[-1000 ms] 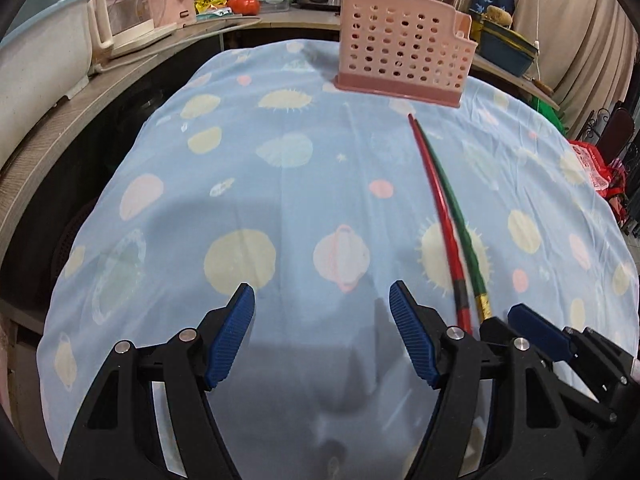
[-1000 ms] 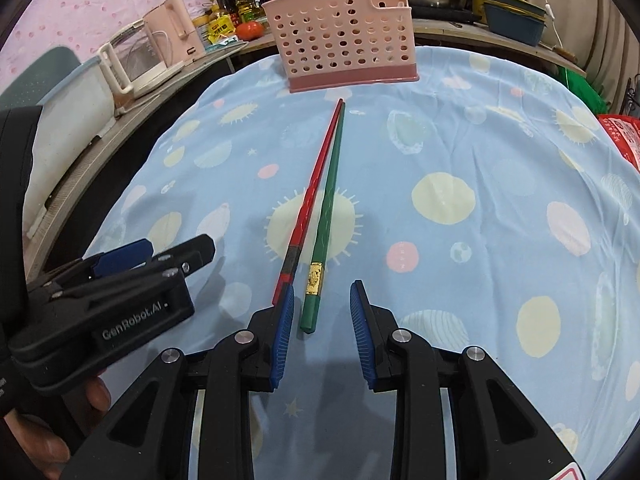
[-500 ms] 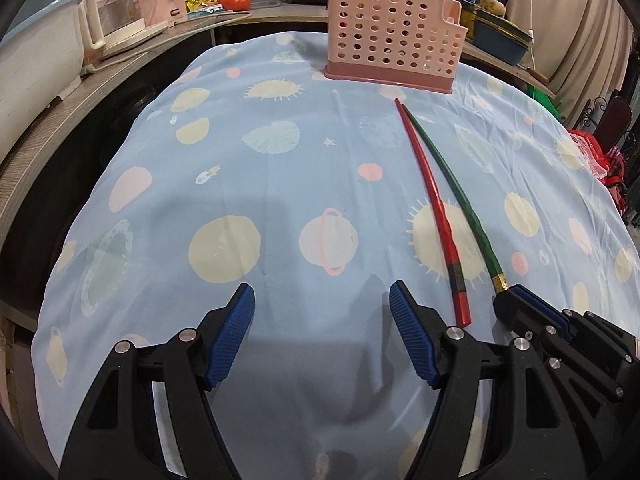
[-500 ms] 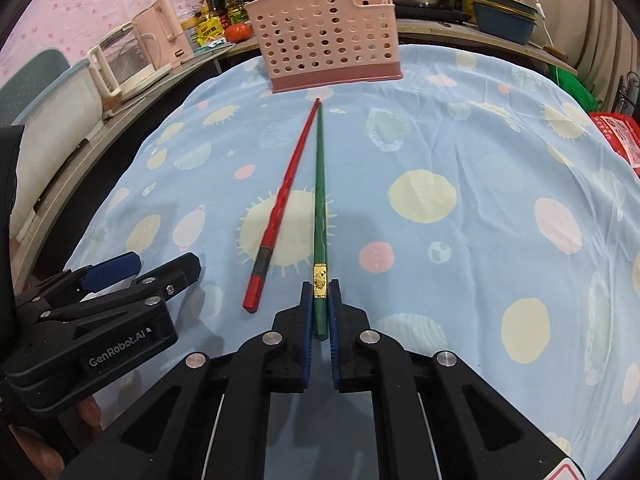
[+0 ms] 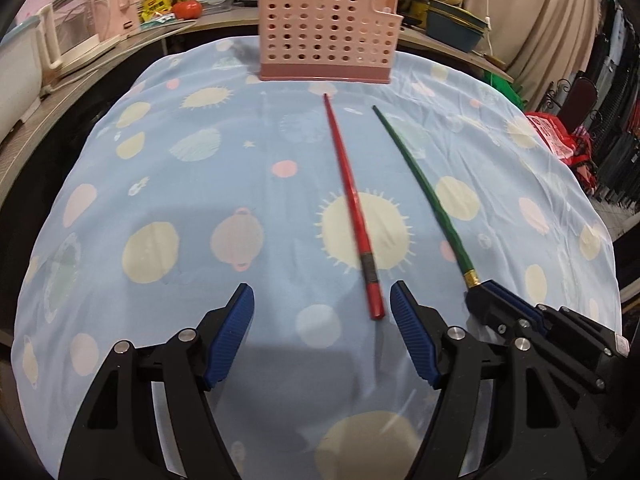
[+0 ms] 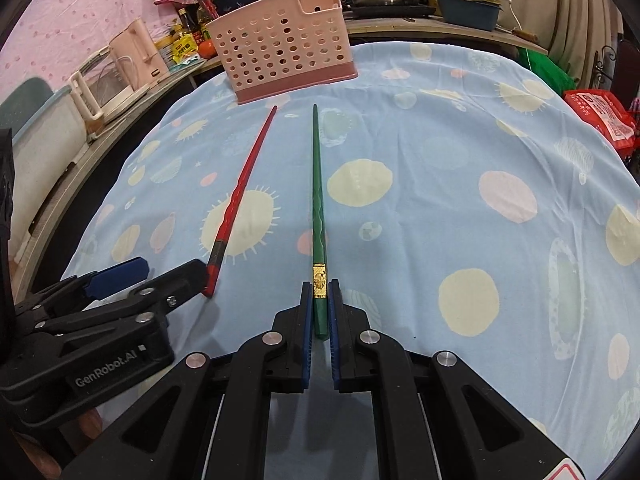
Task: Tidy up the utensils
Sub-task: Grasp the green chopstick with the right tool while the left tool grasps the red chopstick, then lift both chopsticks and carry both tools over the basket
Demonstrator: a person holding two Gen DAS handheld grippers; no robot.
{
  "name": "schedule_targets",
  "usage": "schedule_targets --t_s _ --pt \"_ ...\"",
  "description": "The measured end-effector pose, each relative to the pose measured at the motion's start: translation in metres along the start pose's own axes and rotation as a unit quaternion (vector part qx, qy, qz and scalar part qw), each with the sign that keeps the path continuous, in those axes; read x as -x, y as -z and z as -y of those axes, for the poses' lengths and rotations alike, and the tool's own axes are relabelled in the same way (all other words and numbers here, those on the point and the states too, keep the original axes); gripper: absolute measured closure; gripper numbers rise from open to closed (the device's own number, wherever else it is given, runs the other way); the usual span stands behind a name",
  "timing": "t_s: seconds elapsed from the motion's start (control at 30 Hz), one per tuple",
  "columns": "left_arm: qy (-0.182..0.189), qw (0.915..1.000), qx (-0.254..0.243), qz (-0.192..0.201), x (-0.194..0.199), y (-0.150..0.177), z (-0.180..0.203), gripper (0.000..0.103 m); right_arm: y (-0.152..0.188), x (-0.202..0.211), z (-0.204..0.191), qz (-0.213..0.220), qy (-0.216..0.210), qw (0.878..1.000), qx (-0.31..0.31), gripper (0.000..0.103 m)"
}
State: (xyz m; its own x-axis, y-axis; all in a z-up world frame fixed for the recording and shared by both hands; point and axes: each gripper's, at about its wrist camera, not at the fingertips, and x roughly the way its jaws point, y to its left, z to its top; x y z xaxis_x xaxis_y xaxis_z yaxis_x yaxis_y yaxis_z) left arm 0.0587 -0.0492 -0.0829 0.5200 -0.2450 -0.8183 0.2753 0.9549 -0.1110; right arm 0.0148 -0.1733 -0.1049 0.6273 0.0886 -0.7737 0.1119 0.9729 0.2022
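Right gripper (image 6: 320, 316) clamped tight on the green chopstick (image 6: 318, 208) butt, left gripper (image 5: 322, 336) beside it, jaws spread wide, holding nothing.

One legible marking: "GenRobot.AI" in pale letters on the side of the black left tool (image 6: 116, 280), seen low and to the left of the right tool. Print on the red bag (image 6: 600, 114) and on the yellow bottle labels (image 6: 182, 46) is unreadable.
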Motion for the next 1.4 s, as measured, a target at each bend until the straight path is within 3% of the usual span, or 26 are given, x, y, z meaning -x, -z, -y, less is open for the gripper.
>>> schedule_targets --t_s 0.1,0.3,0.6,0.7,1.03,1.4 --pt "0.001 1.0000 -0.007 -0.003 -0.007 -0.004 0.006 0.037 0.000 0.000 0.001 0.000 -0.001 1.000 -0.001 0.096" --pt "-0.004 0.9999 -0.012 -0.005 -0.015 -0.008 0.008 0.051 0.001 0.001 0.001 0.000 -0.002 1.000 -0.001 0.096" --pt "-0.008 0.9996 -0.026 0.001 -0.014 -0.007 0.010 0.090 0.000 0.000 0.001 0.000 -0.003 1.000 -0.001 0.096" --pt "-0.002 0.9997 -0.024 -0.002 -0.012 -0.006 0.009 0.096 0.001 0.000 0.000 0.000 -0.003 1.000 -0.001 0.096" --pt "0.014 0.9996 -0.021 -0.009 -0.001 0.000 0.010 0.096 0.005 0.016 -0.005 0.007 -0.014 1.000 0.004 0.096" --pt "0.031 0.9994 -0.004 0.013 0.035 -0.003 0.002 0.096 -0.001 0.053 -0.009 0.035 -0.034 0.999 0.003 0.096"
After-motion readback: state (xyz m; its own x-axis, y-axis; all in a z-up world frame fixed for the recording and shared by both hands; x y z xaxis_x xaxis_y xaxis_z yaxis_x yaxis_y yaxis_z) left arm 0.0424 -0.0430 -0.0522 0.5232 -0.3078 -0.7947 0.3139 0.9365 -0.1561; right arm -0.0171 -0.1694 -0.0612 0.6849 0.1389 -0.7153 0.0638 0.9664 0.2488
